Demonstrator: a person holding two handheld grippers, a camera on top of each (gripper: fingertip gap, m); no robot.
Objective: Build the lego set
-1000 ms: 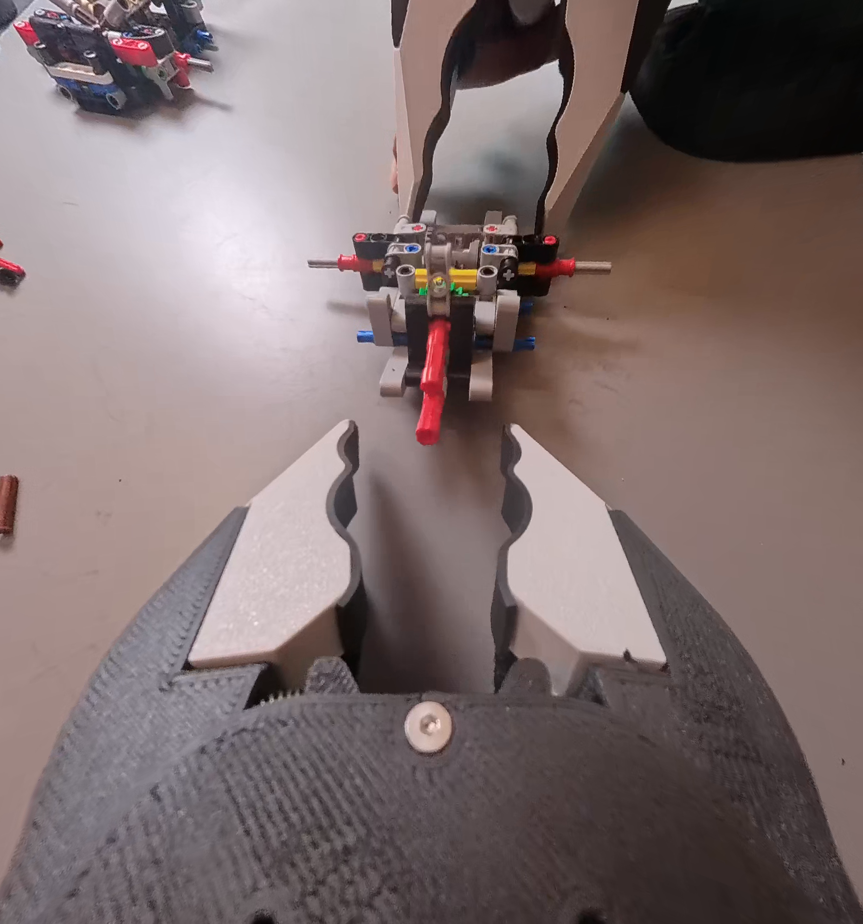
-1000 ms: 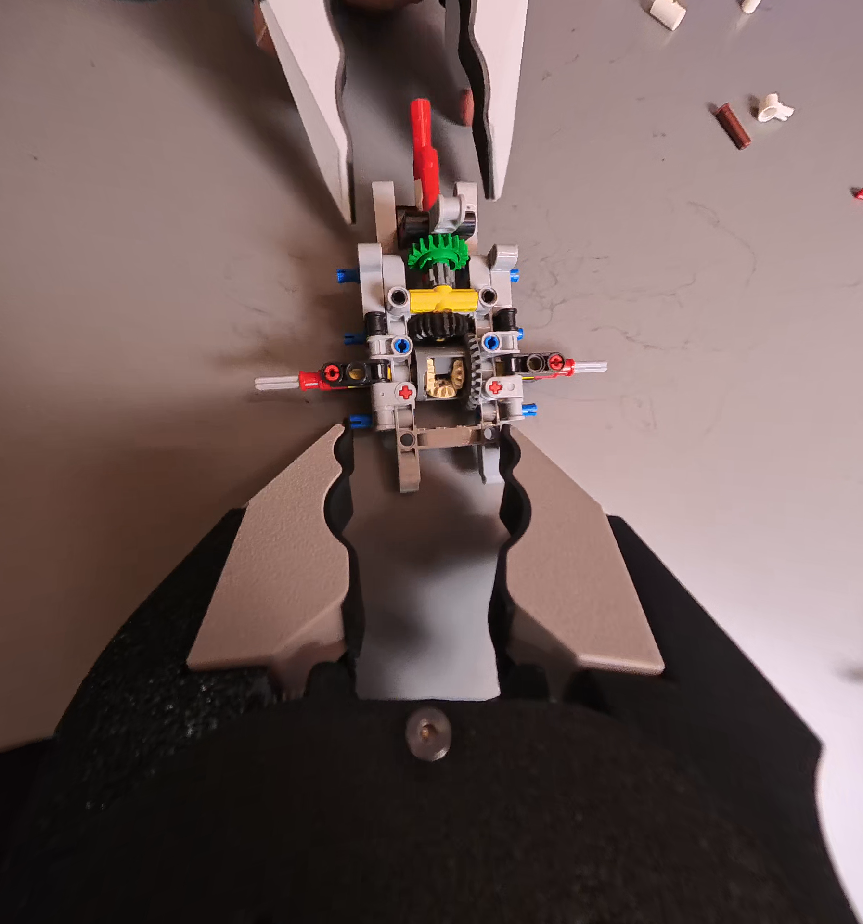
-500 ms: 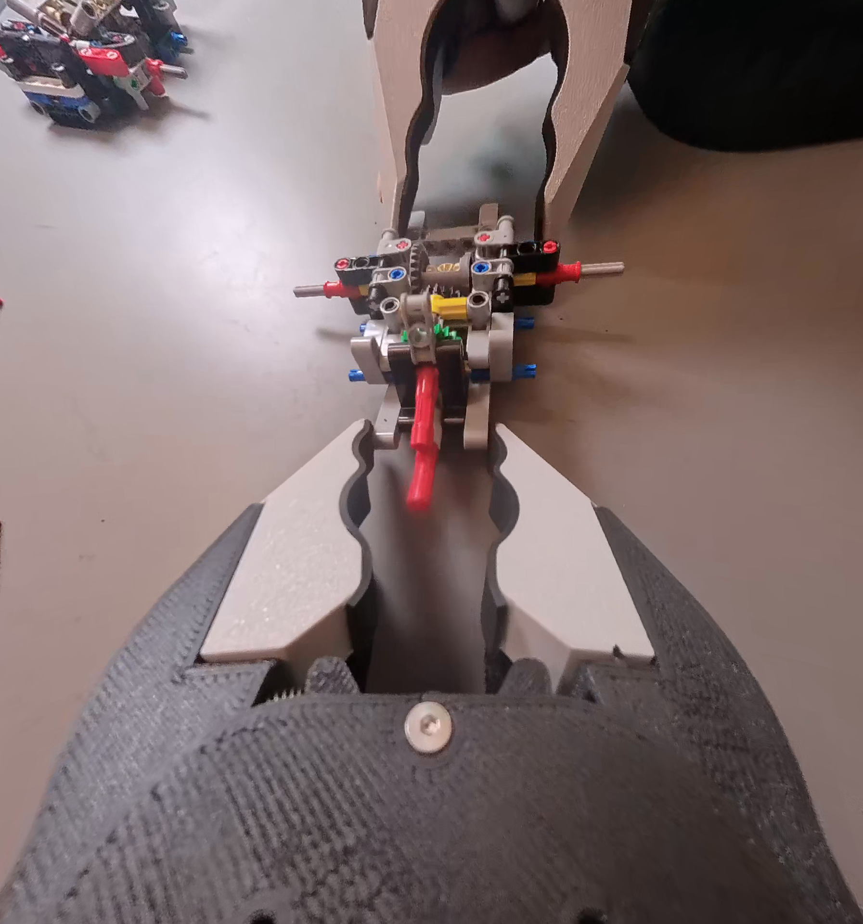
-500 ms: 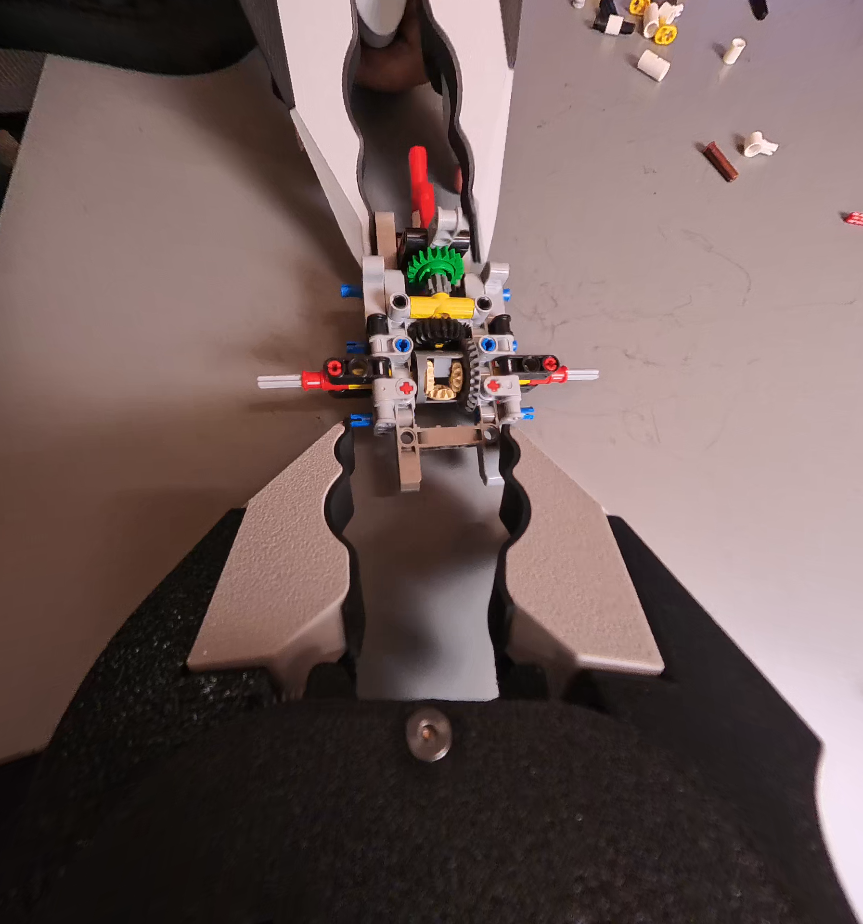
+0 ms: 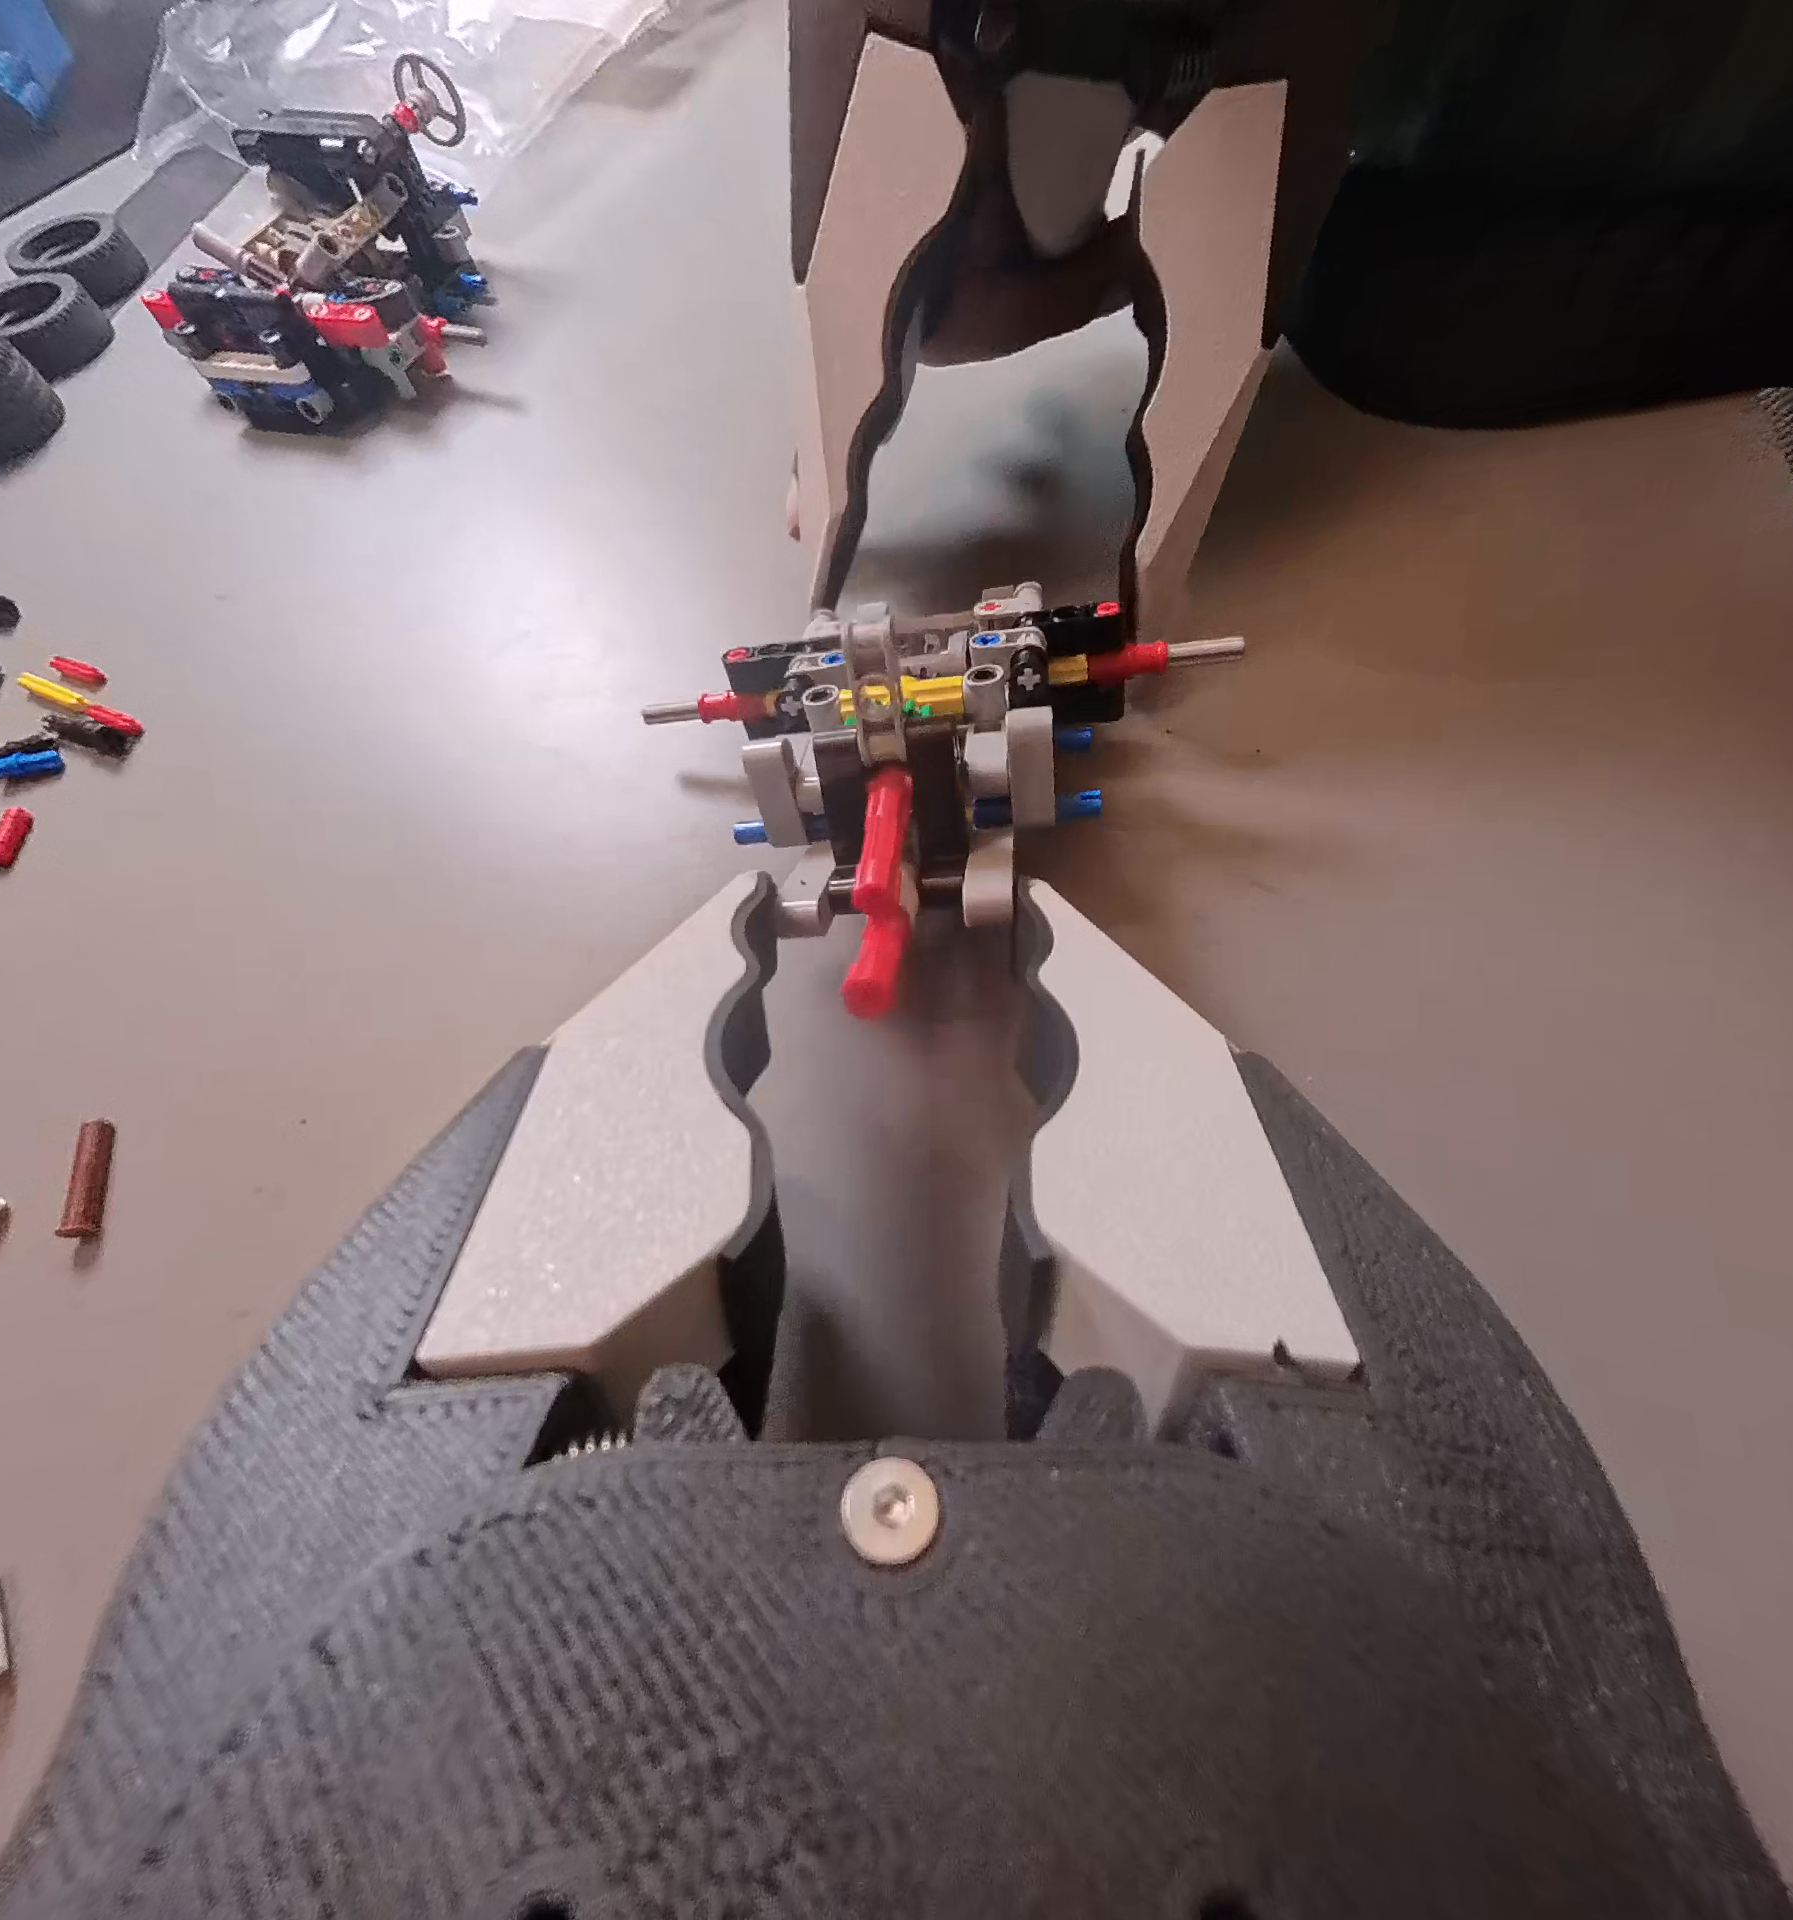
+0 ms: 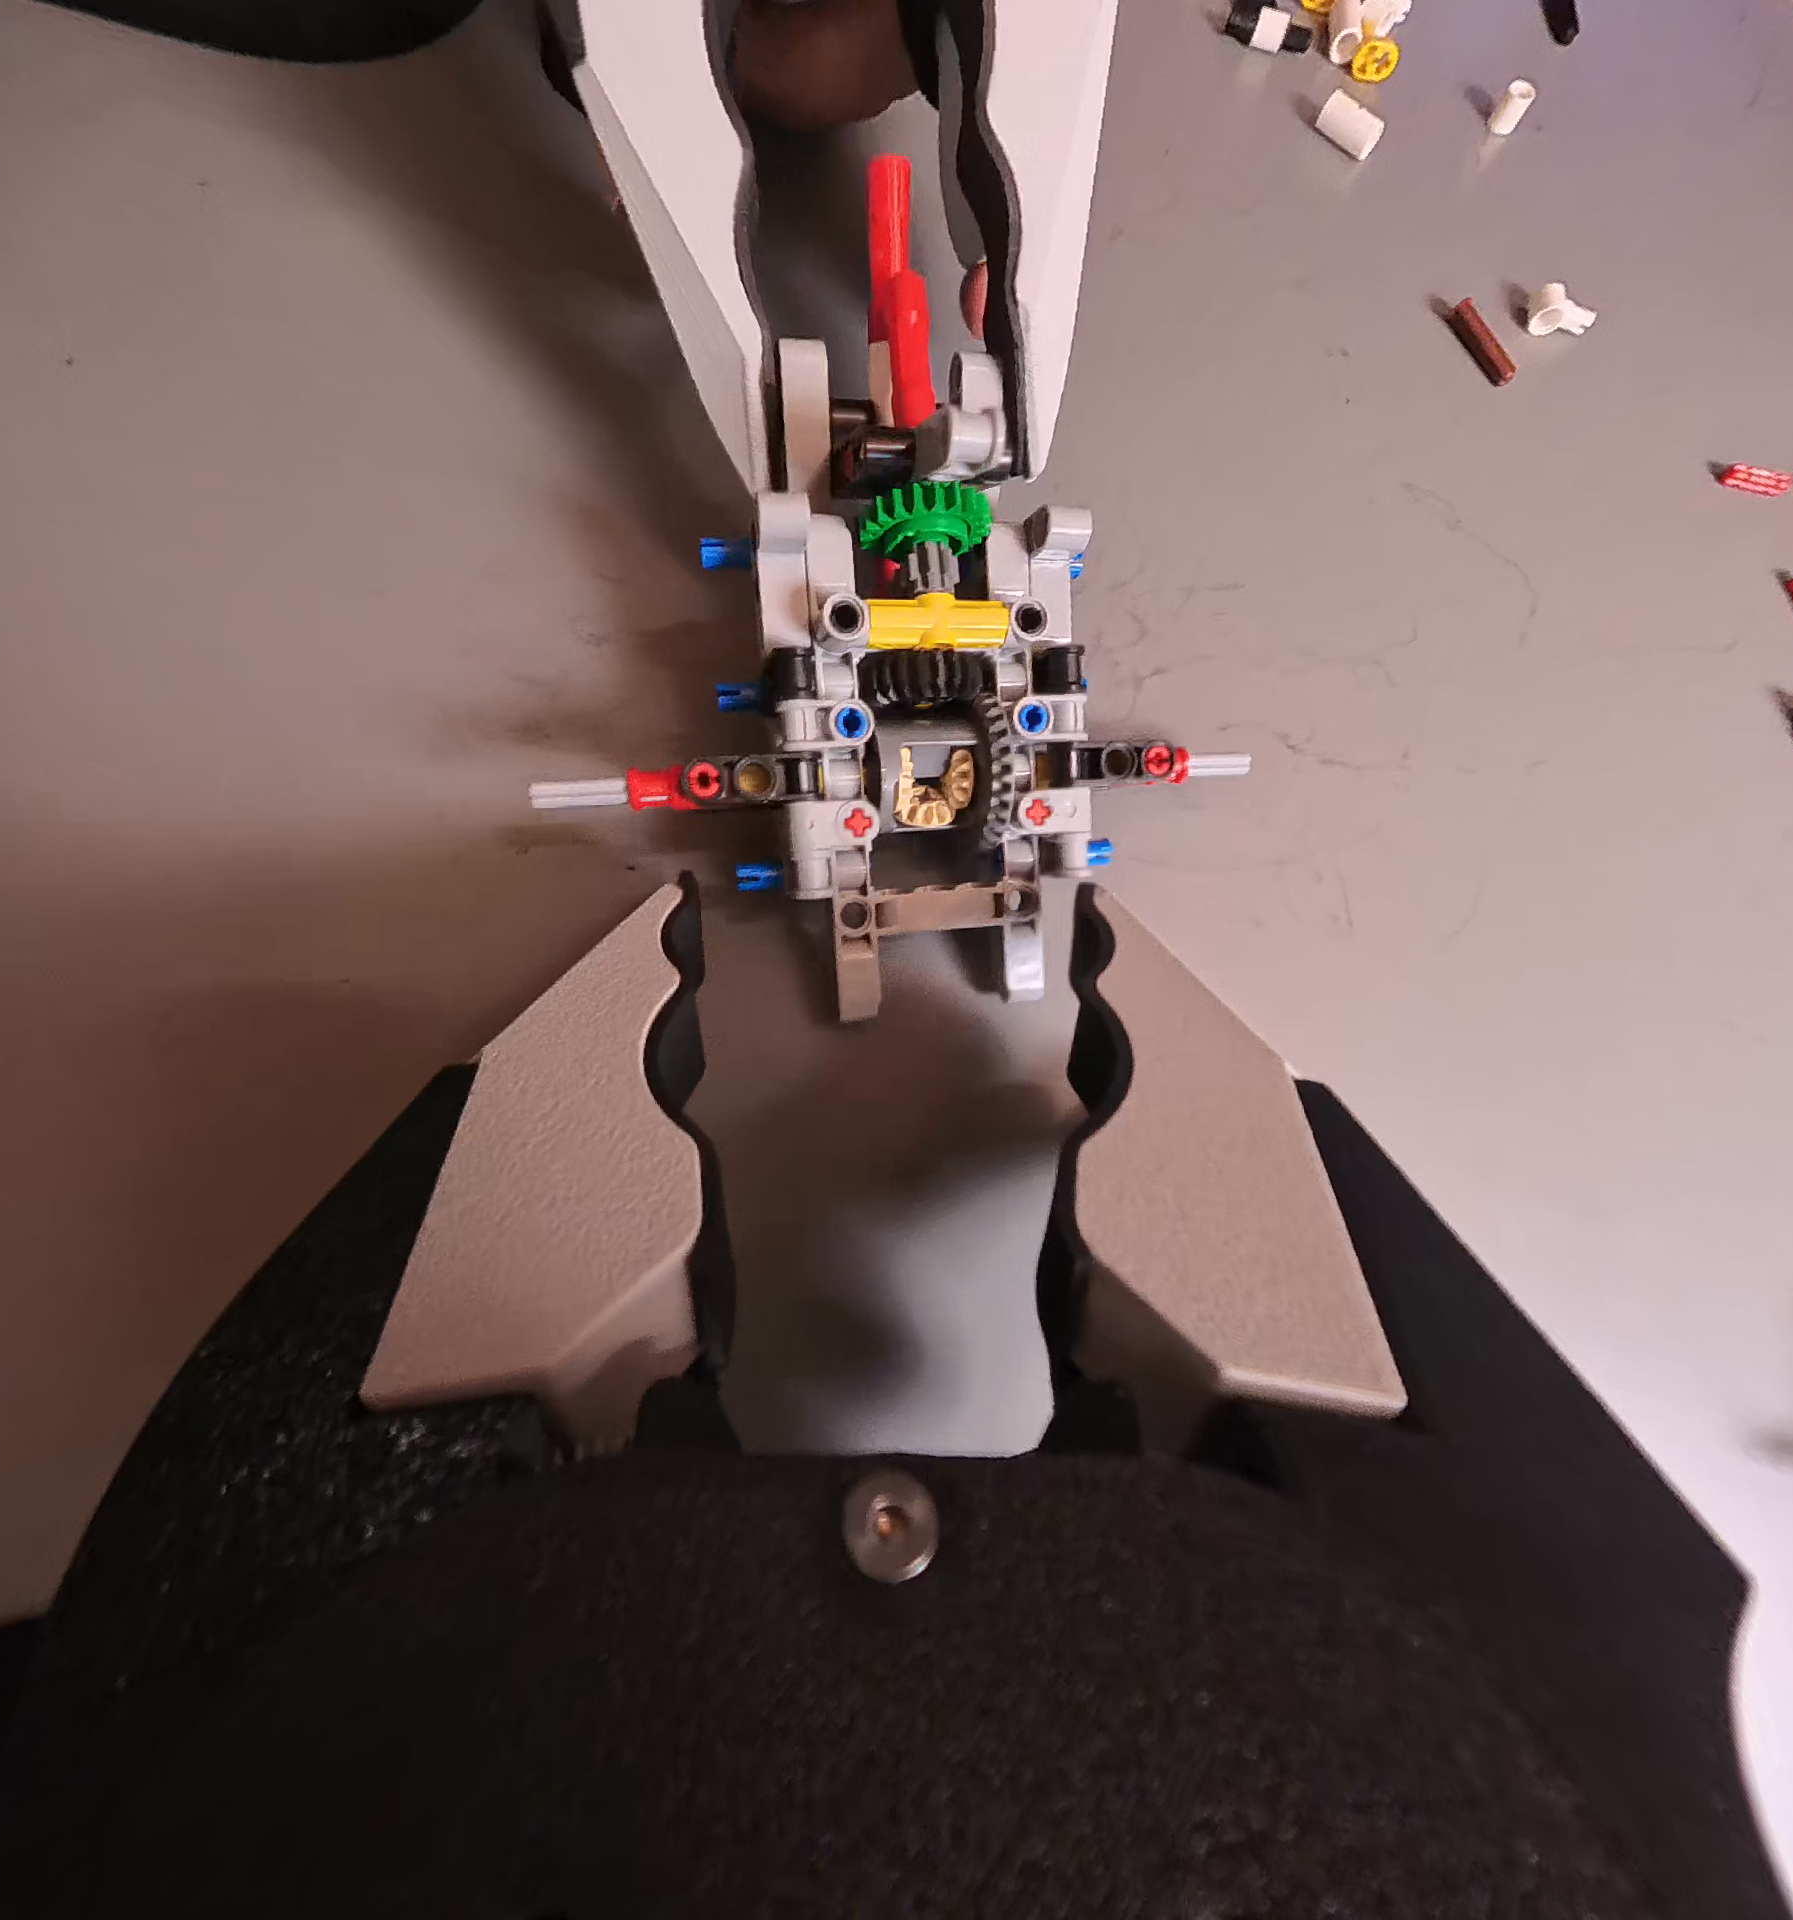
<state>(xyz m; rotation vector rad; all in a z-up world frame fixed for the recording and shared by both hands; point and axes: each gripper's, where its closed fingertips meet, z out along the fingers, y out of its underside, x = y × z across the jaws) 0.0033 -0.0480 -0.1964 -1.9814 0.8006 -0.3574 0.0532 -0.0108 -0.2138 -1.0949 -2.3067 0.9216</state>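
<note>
Gear assembly sits on the surface, long axis running between both grippers. Left gripper jaws clamp its grey end legs around the red axle. Right gripper jaws spread, straddling opposite end without contact.

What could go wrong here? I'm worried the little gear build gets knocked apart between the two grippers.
1. The left gripper pinches only the narrow grey end of the gear assembly, so the build may twist or pop apart if lifted.
2. The red axle juts out between its fingers and could be levered loose.
3. The right gripper stands open with gaps to the other end; closing off-centre might catch the blue pins.
</note>
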